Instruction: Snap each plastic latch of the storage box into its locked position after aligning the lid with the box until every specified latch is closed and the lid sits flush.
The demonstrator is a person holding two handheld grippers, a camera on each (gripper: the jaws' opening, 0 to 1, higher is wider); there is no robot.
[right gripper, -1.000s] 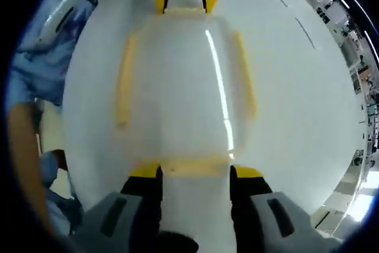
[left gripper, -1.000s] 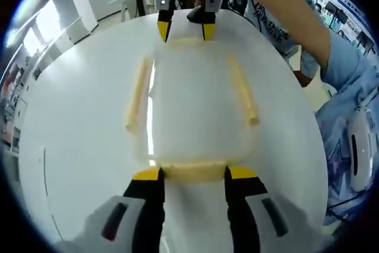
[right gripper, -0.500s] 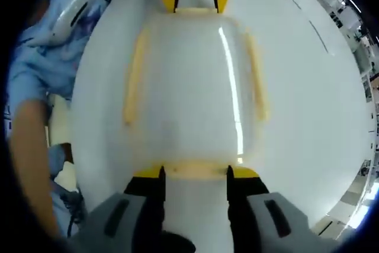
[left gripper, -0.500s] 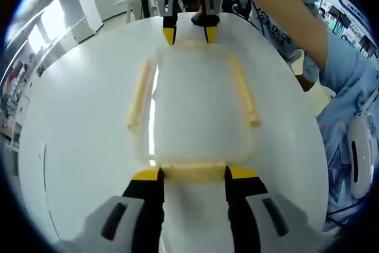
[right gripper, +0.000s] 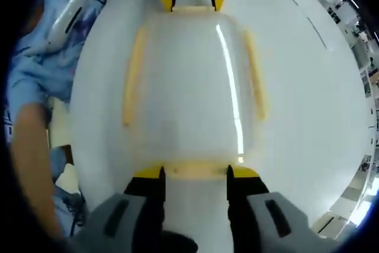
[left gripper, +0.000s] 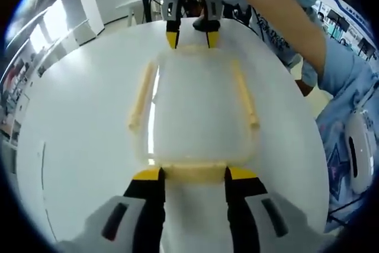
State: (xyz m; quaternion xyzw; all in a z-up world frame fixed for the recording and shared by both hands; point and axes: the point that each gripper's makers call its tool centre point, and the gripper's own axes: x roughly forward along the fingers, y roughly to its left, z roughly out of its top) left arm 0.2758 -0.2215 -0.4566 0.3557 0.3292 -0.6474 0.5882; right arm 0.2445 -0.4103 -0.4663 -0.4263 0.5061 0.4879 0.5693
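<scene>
Clear storage box (left gripper: pixel 198 114) mid white counter (left gripper: pixel 77 117), lid on, left gripper (left gripper: pixel 193 174) fingers spread at box's near-end yellow latch (left gripper: pixel 194 172), right gripper (right gripper: pixel 193 173) fingers spread at opposite end latch (right gripper: pixel 195 171)

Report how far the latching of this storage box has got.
Done: the lid sits squarely on the storage box. In hand: the left gripper straddles the near end latch and the right gripper straddles the opposite end latch, both open. Left: whether those end latches have clicked is unclear; the two long side latches look flared outward, probably unlocked.
</scene>
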